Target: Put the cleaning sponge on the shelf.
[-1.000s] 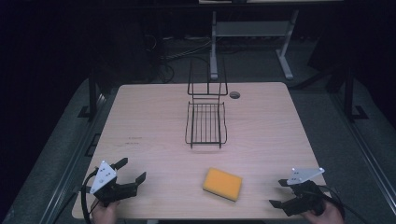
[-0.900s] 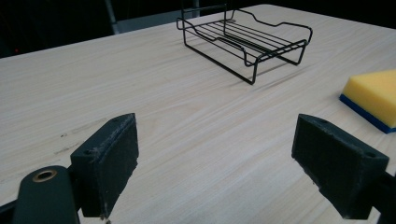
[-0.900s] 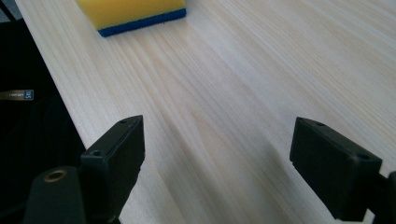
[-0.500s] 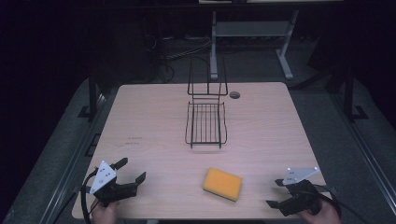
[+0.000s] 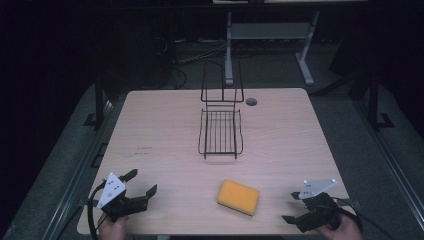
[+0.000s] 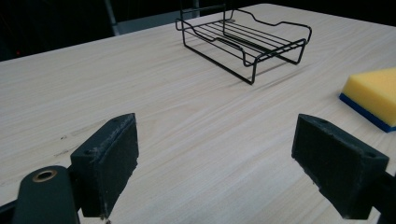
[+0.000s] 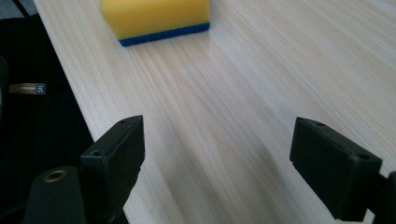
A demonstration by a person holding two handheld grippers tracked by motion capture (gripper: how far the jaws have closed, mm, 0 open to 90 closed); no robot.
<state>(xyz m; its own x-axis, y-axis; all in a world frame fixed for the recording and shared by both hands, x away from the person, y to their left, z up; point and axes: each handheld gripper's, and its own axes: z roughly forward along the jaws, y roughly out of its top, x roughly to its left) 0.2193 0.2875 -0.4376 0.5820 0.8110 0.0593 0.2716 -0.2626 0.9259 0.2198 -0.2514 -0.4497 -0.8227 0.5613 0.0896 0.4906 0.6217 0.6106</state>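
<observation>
The sponge (image 5: 238, 197) is a rectangular block with a yellow foam body and a thin dark blue layer along its base, rounded at the corners, lying flat on the table (image 5: 150, 130) near the front edge. In the left gripper view the sponge (image 6: 372, 95) shows a matt, finely porous yellow top and the blue strip touching the wood; in the right gripper view the sponge (image 7: 156, 18) shows the same blue band under the yellow. The table is pale wood-grain laminate with fine lengthwise streaks. Beyond the sponge, toward the middle of the table and well apart from it, stands a black wire rack (image 5: 220, 127), a shallow tray of thin parallel rods with an upright wire frame at its far end; the wire rack (image 6: 245, 39) stands empty on the table. A small dark round hole (image 5: 251, 101) sits in the table past the rack, to its right. To the left of the sponge, at the front corner, the left gripper (image 5: 140, 188) is held with jaws spread wide, nothing between them; its pads are black, blocky and slightly rough. To the right of the sponge, the right gripper (image 5: 294, 207) is likewise spread wide and empty, low over the table edge.
</observation>
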